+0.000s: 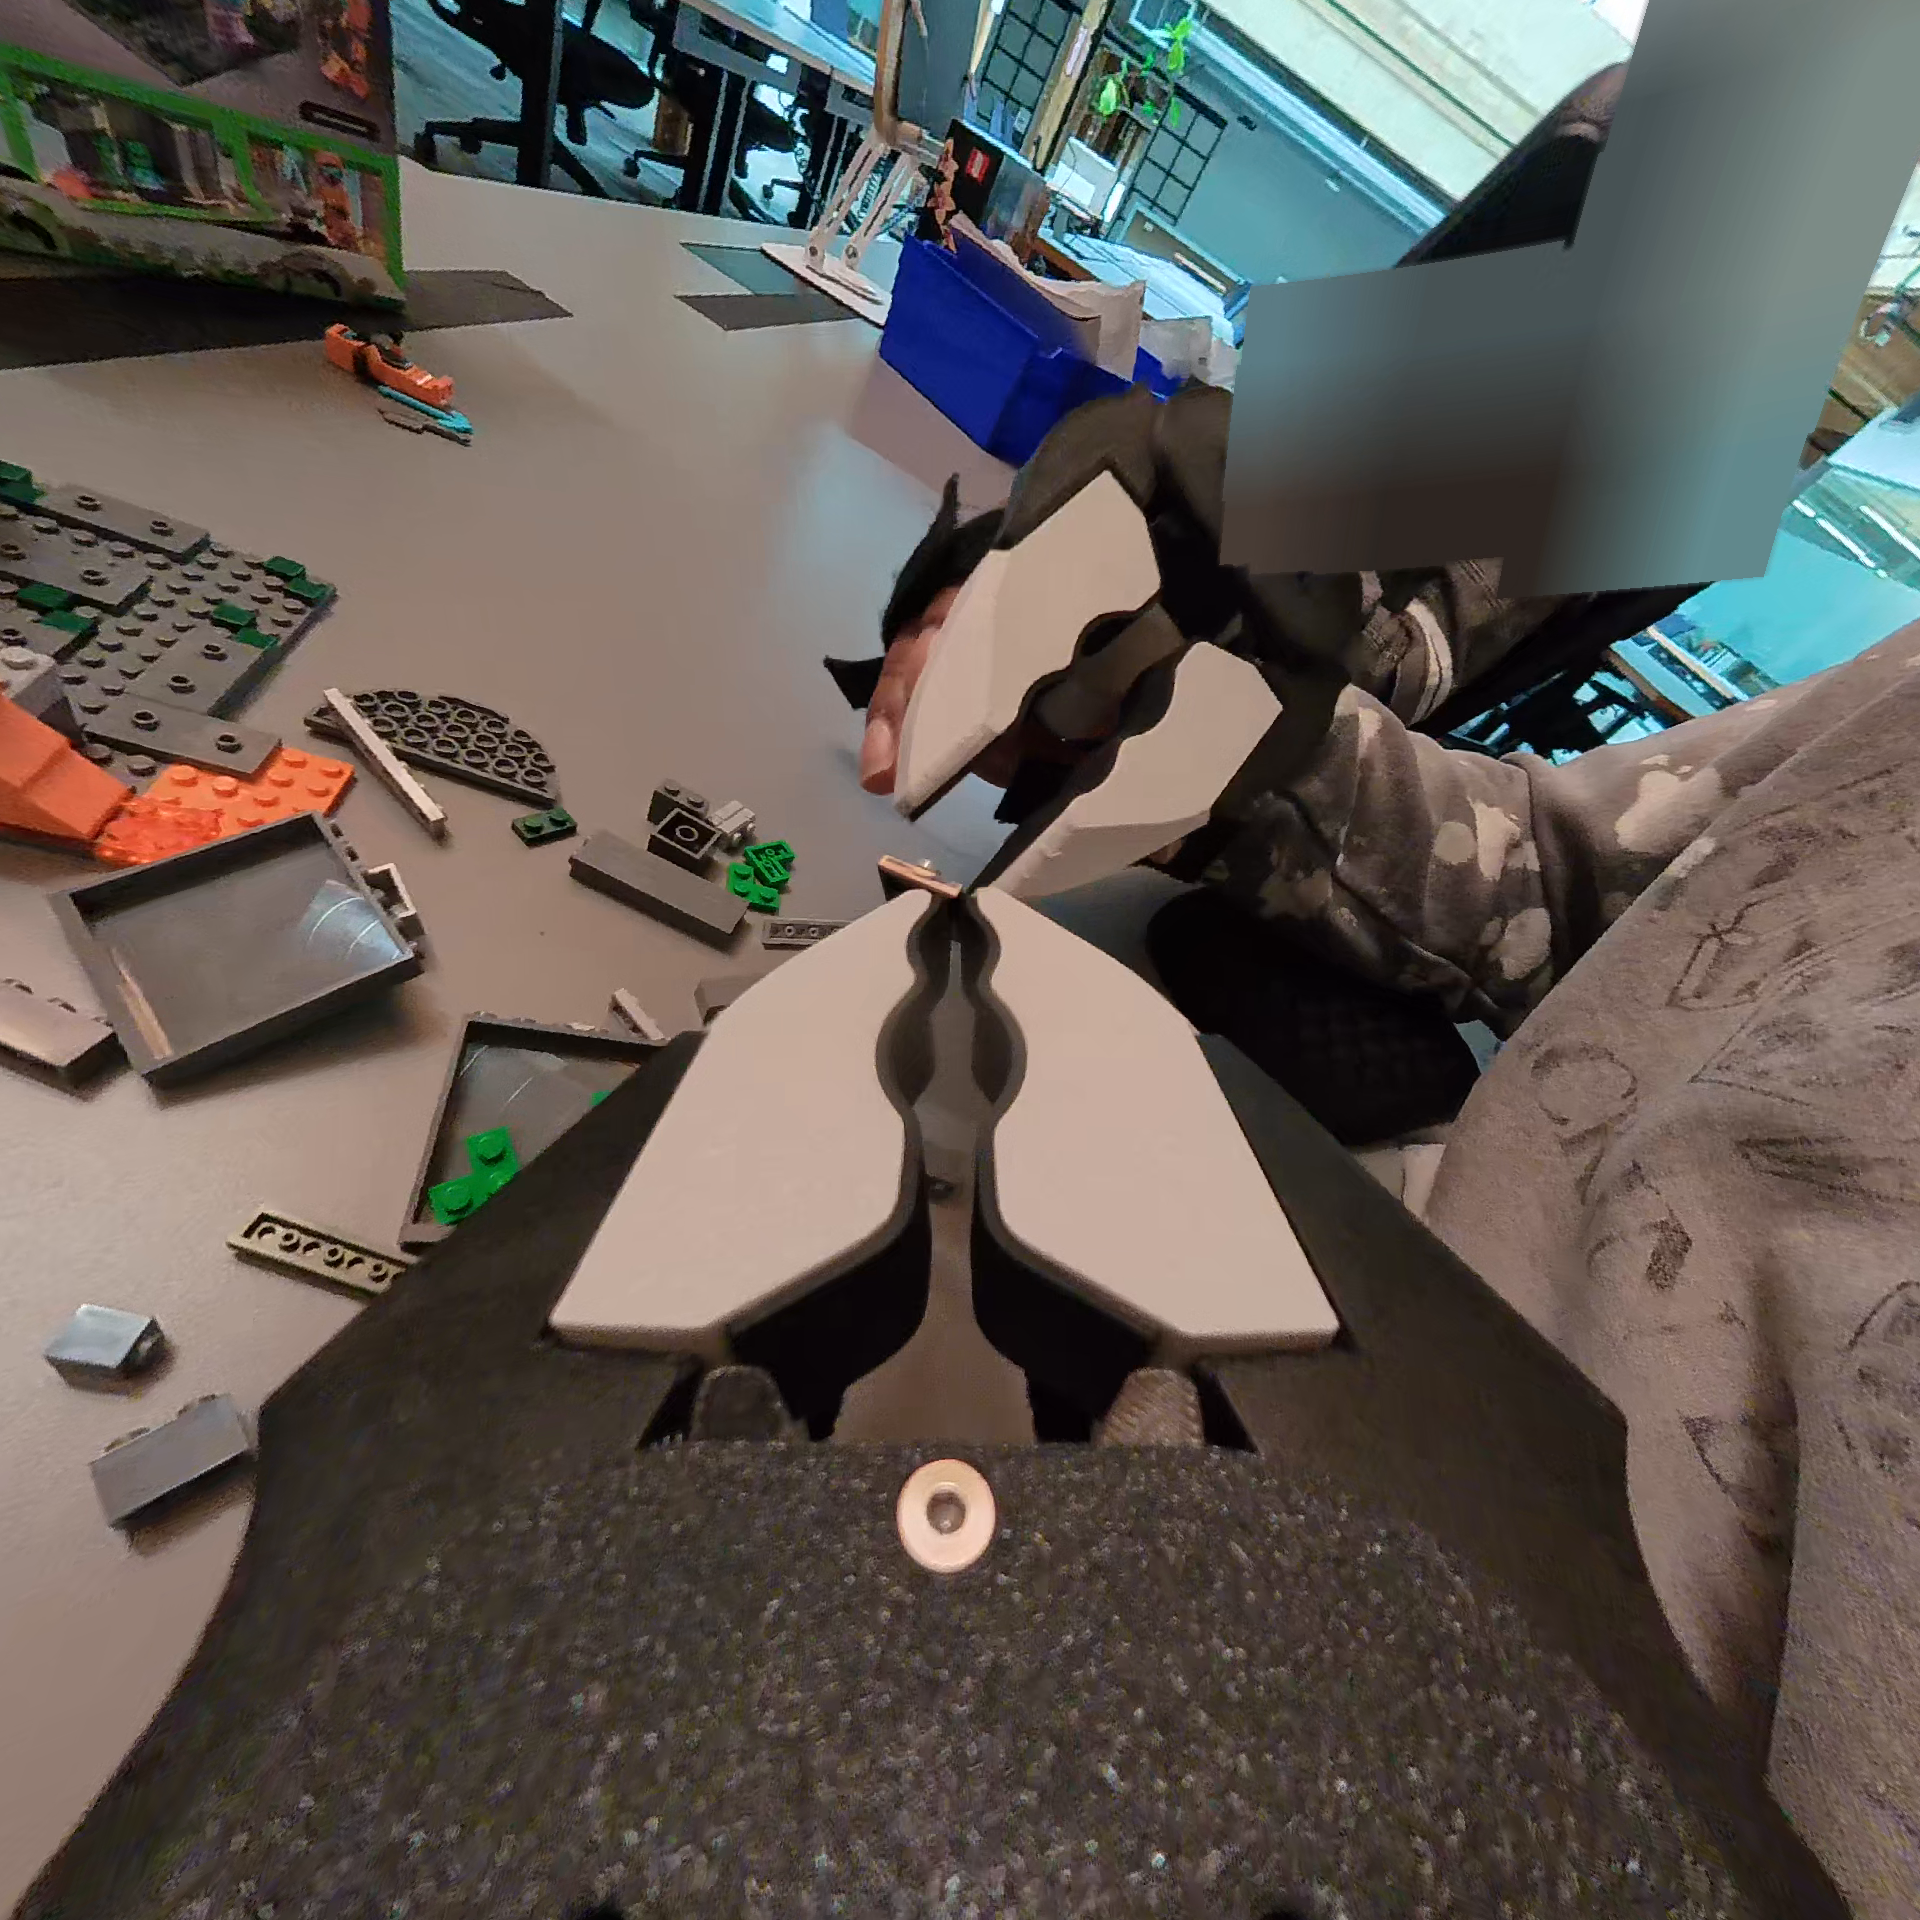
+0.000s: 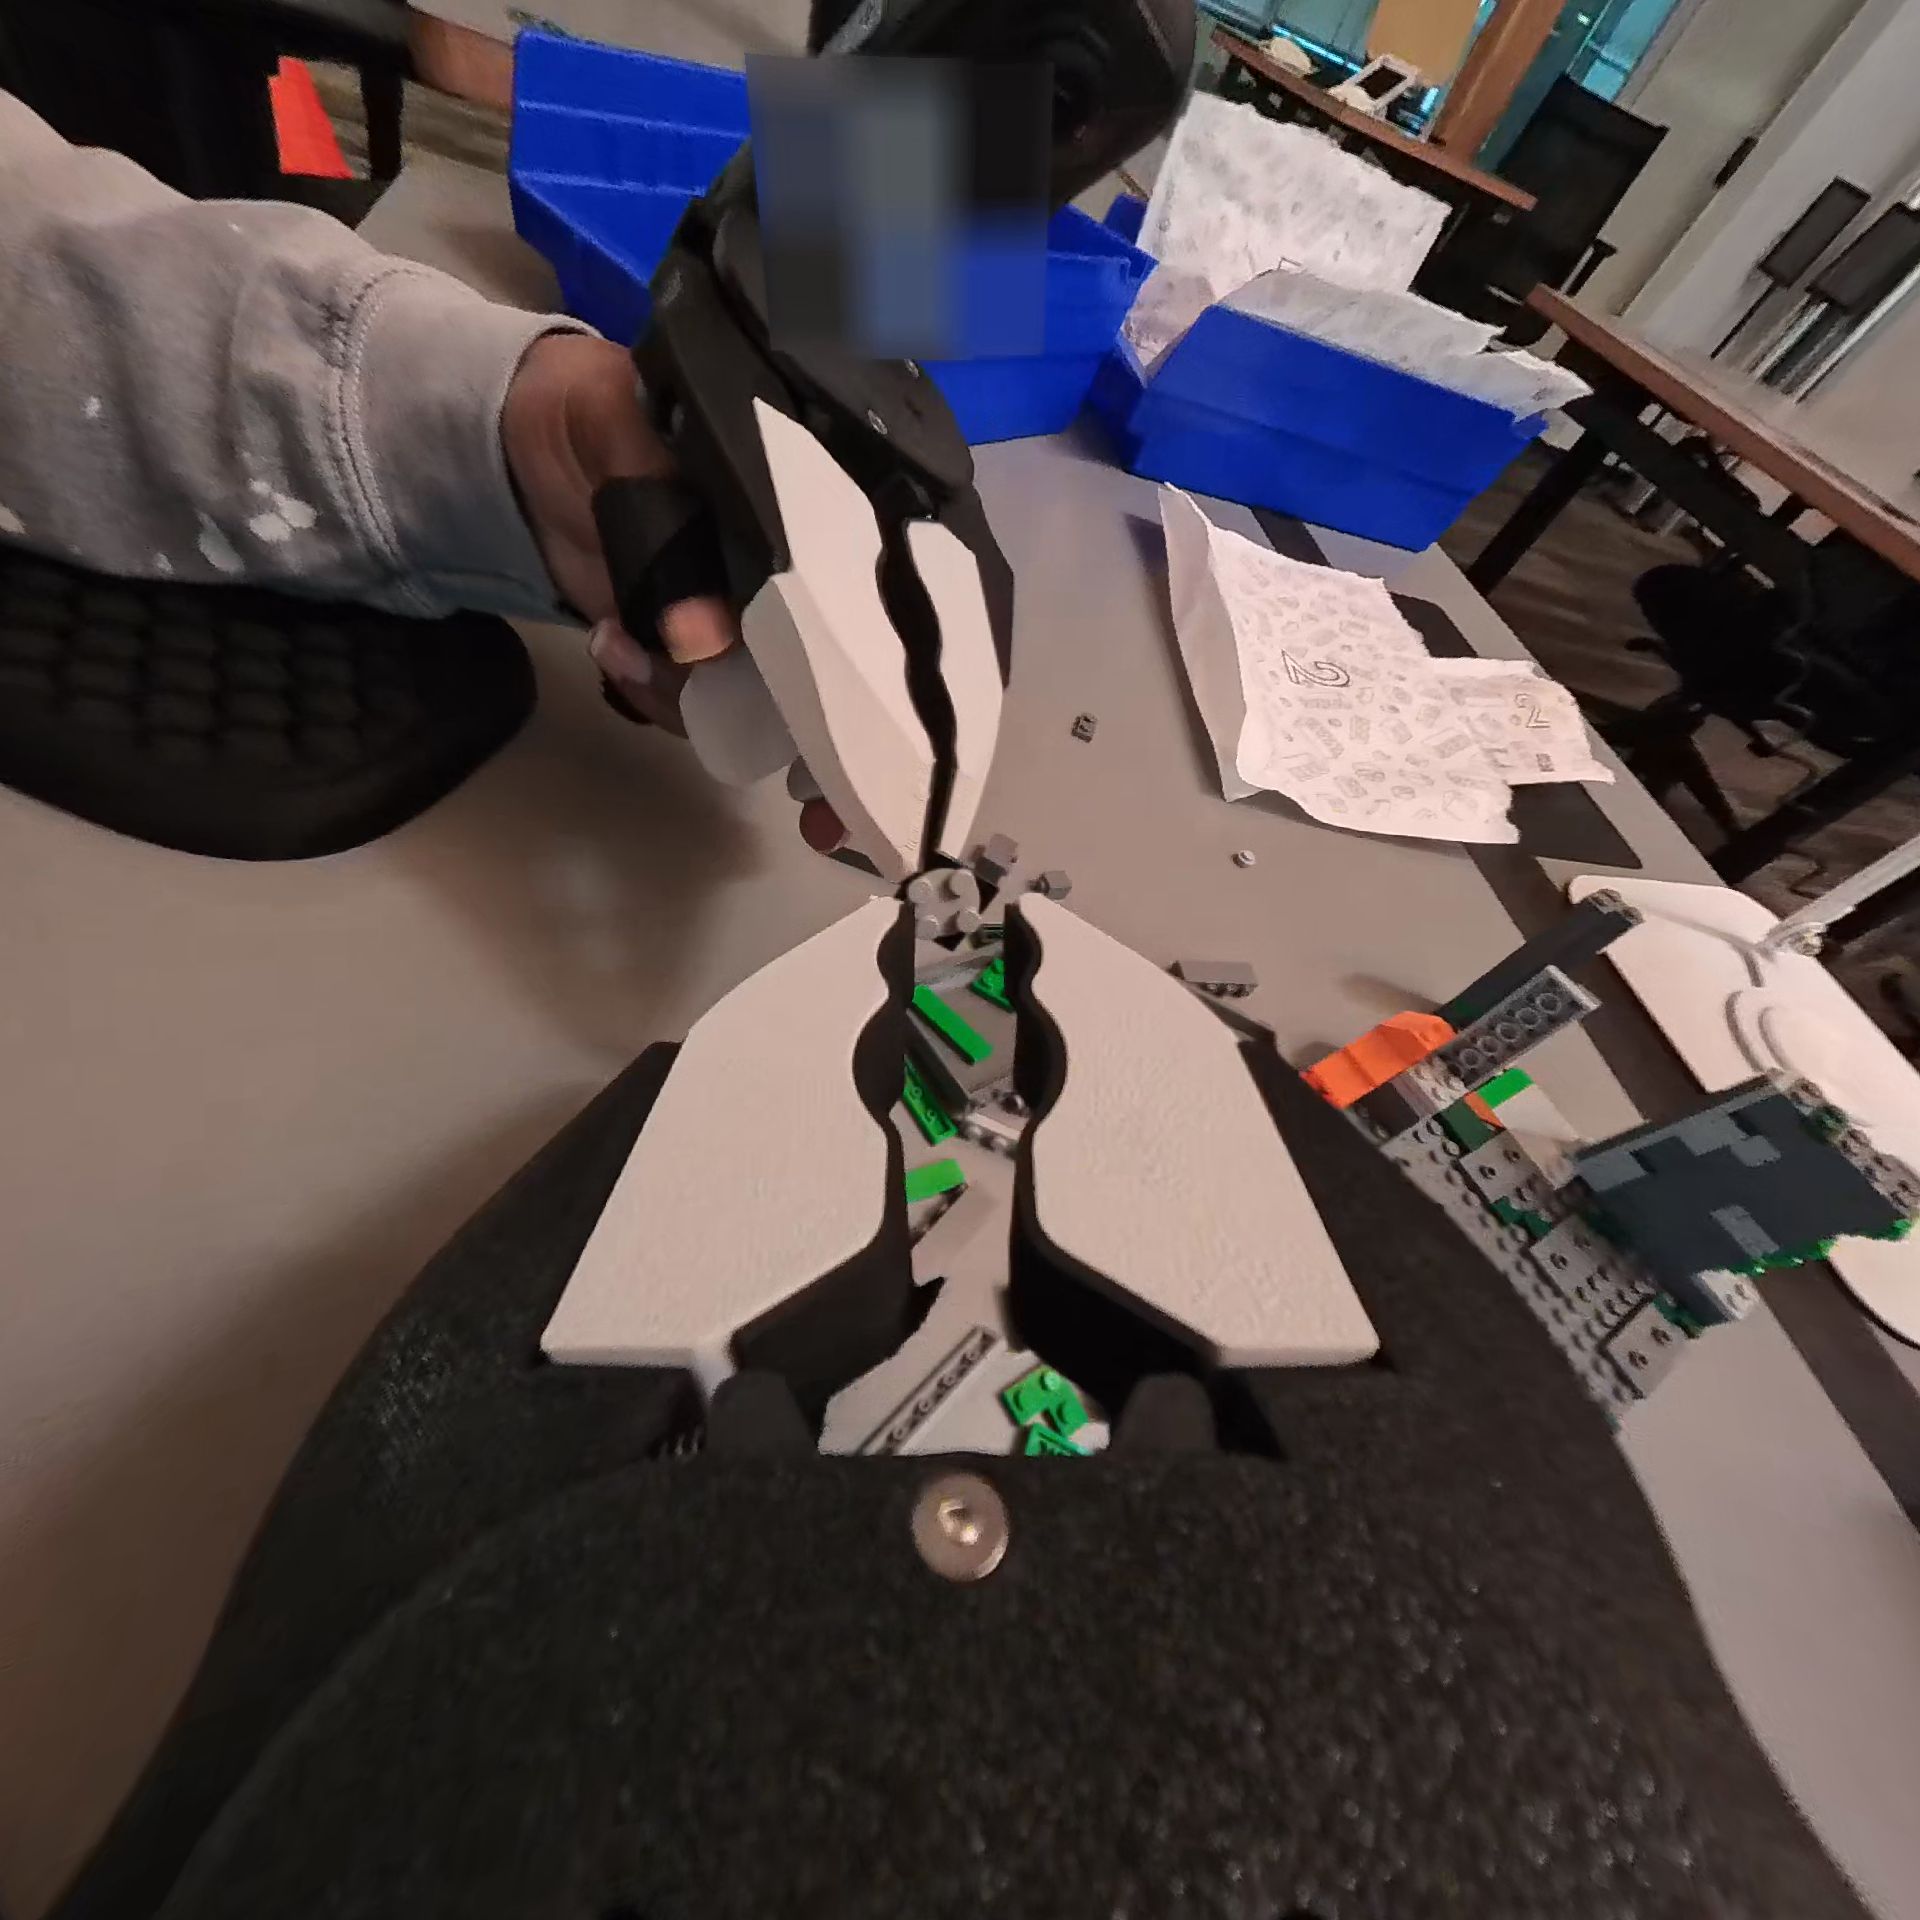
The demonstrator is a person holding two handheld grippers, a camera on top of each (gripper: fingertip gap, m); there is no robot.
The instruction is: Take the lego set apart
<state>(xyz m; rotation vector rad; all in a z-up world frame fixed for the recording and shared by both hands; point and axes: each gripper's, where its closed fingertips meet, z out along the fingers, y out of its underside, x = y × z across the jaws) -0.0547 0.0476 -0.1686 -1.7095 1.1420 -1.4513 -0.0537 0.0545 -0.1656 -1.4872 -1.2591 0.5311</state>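
Observation:
My left gripper (image 1: 951, 906) is shut on a small grey studded lego piece (image 1: 920, 871), held above the grey table (image 1: 644, 540). In the right wrist view the left gripper (image 2: 923, 868) comes down from above with the same piece (image 2: 940, 896) at its tips. My right gripper (image 2: 958, 909) is open, its fingertips on either side of that piece, the left one close to it. It also shows in the left wrist view (image 1: 951, 844), jaws apart, its lower tip beside the piece.
Loose lego lies to the left: a dark baseplate (image 1: 135, 613), orange parts (image 1: 249, 784), dark window frames (image 1: 239, 966), green plates (image 1: 764, 868). A partly built grey and green section (image 2: 1621, 1174) stands right. Blue bins (image 2: 1299, 416), paper bags (image 2: 1382, 707) and the set's box (image 1: 197, 177) lie farther back. Both grippers' tips are close together, under 4 cm apart. The dark baseplate (image 1: 135, 613) is about equally far from each gripper, around 25 centimetres.

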